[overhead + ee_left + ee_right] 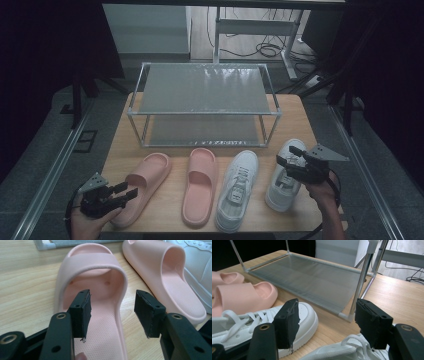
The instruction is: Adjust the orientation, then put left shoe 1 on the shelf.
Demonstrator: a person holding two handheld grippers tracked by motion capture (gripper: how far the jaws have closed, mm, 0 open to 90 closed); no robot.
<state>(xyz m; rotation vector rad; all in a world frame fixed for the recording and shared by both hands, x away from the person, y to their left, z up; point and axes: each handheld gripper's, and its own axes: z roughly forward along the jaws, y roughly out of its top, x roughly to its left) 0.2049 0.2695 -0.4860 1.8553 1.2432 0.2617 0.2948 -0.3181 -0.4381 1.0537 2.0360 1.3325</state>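
Two pink slippers and two white sneakers lie in a row on the wooden table. My left gripper is open at the heel end of the left slipper. One pad hangs over its footbed and the other over the table beside its edge. The second slipper lies to the right of it. My right gripper is open above the right sneaker, with nothing between its jaws. The left sneaker lies beside it.
A two-tier shoe rack with a metal frame and mesh shelves stands at the back of the table, both shelves bare. Behind the table are desk legs and cables on the floor. The shoes lie close to the table's front edge.
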